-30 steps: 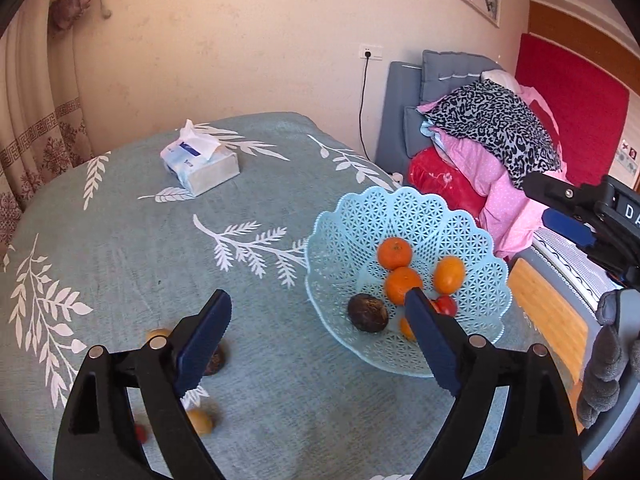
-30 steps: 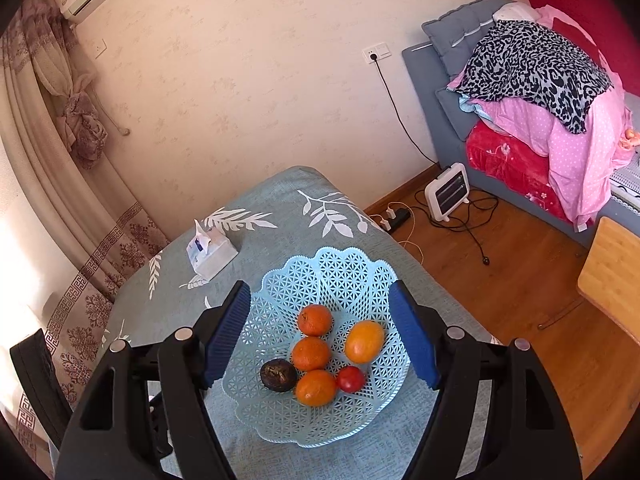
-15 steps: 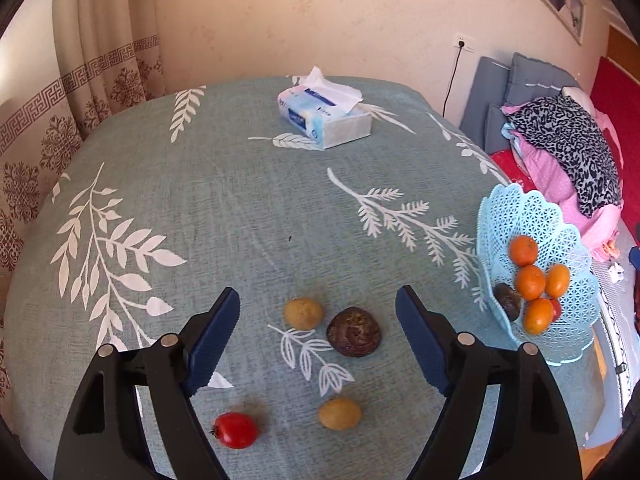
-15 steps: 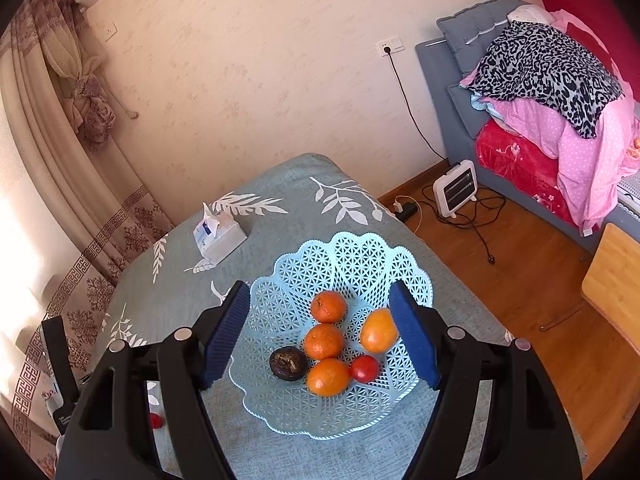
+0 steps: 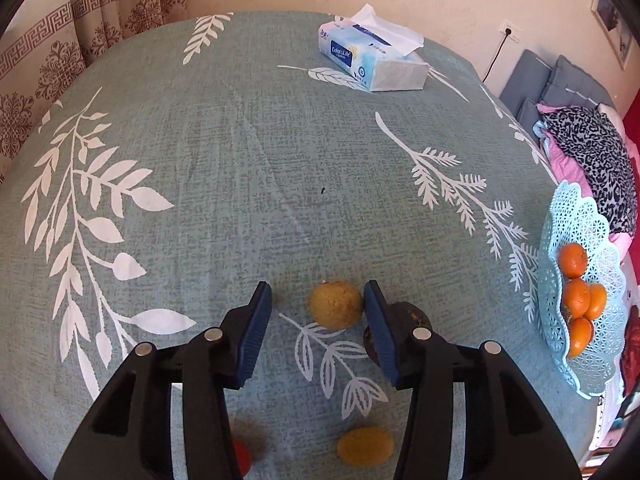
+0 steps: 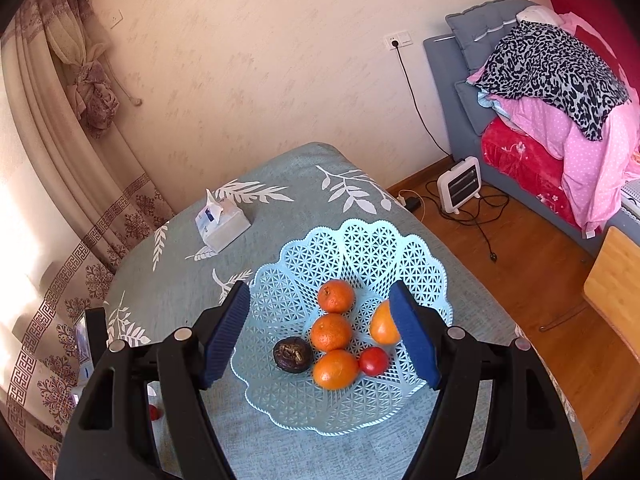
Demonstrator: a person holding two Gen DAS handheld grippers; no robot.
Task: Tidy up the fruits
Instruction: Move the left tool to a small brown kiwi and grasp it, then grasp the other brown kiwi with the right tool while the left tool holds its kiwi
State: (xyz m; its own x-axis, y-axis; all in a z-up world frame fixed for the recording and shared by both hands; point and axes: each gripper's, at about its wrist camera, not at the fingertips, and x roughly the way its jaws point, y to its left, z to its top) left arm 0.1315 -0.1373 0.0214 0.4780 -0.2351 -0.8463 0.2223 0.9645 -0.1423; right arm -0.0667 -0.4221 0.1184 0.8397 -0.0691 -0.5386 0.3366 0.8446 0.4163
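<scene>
**Q:** What did your left tool frame?

**A:** Your left black two-finger gripper with blue pads (image 5: 318, 304) was spread, holding nothing, low over the teal tablecloth printed with white leaf sprays (image 5: 240, 184). One round yellow-brown fruit (image 5: 335, 305) lay between the fingertips, its side touching or nearly touching the right pad (image 5: 378, 332); whether they met, you could not tell. One dark brown wrinkled fruit (image 5: 416, 314) sat just outside that pad, mostly hidden behind it. One oval yellow fruit (image 5: 365, 445) lay nearer the camera, and one small red fruit (image 5: 241, 456) showed partly behind the left finger. That made four loose fruits on the cloth.

**Q:** And your right tool?

**A:** Your right black two-finger gripper with blue pads (image 6: 320, 320) also hung released and empty, above the pale blue lattice plastic basket with a scalloped rim (image 6: 360, 240). The basket stood on the cloth near the table's edge and held six fruits: four orange citrus, namely the far orange (image 6: 336, 295), the middle orange (image 6: 331, 332), the near orange (image 6: 335, 369) and a paler orange (image 6: 382, 326) partly behind the right pad; one dark wrinkled fruit in the basket (image 6: 293, 354); and one small red tomato-like fruit (image 6: 373, 361).

**Q:** What else was on the table?

**A:** One white-and-blue soft pack of tissues (image 5: 372, 60) rested at the far side, well apart from the fruit and the basket.
</scene>
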